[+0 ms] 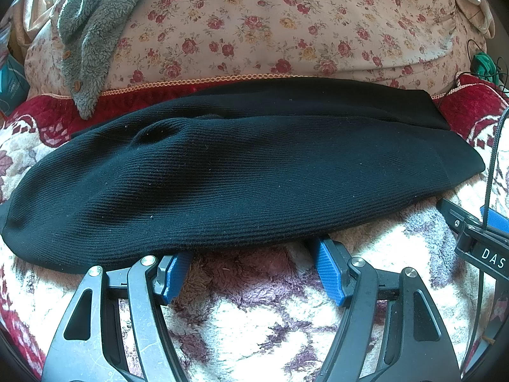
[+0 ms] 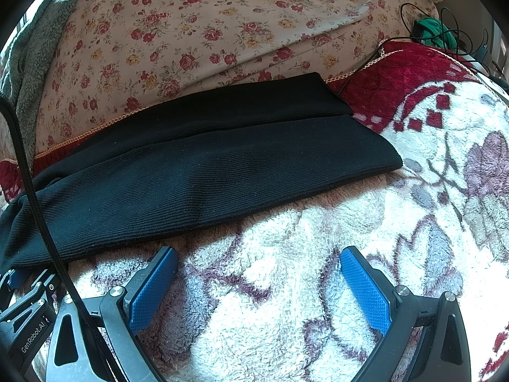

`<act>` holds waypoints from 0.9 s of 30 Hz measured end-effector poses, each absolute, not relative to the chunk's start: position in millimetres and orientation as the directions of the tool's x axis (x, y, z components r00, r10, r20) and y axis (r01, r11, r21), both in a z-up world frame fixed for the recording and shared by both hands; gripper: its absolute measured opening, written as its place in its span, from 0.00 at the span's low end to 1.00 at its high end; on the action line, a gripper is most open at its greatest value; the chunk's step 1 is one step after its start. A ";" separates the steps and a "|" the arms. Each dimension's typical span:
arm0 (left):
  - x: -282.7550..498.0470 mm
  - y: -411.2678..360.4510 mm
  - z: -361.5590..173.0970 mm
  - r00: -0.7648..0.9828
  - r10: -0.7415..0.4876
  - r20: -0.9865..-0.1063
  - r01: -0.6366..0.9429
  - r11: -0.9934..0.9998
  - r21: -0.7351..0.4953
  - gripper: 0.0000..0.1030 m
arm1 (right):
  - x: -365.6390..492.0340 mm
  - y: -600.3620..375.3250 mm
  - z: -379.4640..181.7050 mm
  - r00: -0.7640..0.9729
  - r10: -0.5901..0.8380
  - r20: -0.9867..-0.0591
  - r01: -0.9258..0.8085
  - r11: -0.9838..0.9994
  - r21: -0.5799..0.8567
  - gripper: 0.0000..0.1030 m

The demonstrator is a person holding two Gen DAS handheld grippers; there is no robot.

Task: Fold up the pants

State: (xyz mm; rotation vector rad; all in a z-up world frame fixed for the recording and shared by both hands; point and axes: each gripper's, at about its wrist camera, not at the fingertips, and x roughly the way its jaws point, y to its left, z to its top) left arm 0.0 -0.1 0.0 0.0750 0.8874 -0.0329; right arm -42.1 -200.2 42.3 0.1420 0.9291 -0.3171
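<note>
1. Black ribbed pants (image 1: 241, 172) lie folded in a long band across a fleecy white blanket (image 1: 254, 318) with maroon flower patterns; their far edge meets a rose-print quilt (image 1: 254, 25)
2. The left gripper (image 1: 251, 264) has its jaws spread, blue pads (image 1: 329, 273) at the pants' near hem, the tips just under the fabric edge
3. The right gripper (image 2: 259, 273) is also spread, resting on bare blanket just short of the near hem, gripping nothing
4. In the right wrist view the pants' right end (image 2: 391, 159) stops square, with open blanket beyond it
5. A grey fleece garment (image 1: 92, 38) with buttons hangs over the quilt at far left, its tip near the pants' far edge
6. A green item (image 2: 432, 30) with black cords sits at far right, well apart from the pants
</note>
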 end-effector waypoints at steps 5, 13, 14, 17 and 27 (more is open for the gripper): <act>0.0 -0.1 0.0 0.631 0.002 -0.776 0.060 0.997 0.052 0.68 | -42.1 -200.4 42.2 0.556 -0.207 -0.805 0.328 0.944 -0.016 0.99; 0.1 -1.0 -0.1 0.631 0.013 -0.776 0.060 0.996 0.065 0.68 | -42.8 -199.3 42.1 0.556 -0.207 -0.805 0.329 0.944 -0.016 0.99; 0.5 -1.5 -0.2 0.629 0.018 -0.777 0.059 0.996 0.071 0.68 | -43.0 -198.9 42.0 0.556 -0.207 -0.805 0.329 0.944 -0.016 0.99; 0.1 -0.8 0.7 0.627 0.014 -0.779 0.062 0.996 0.068 0.68 | -43.2 -197.4 41.9 0.553 -0.209 -0.806 0.329 0.944 -0.020 0.99; -30.8 42.8 31.7 0.607 -0.048 -0.793 0.055 0.998 -0.018 0.68 | -37.2 -215.5 47.8 0.517 -0.003 -0.856 0.138 0.987 0.080 1.00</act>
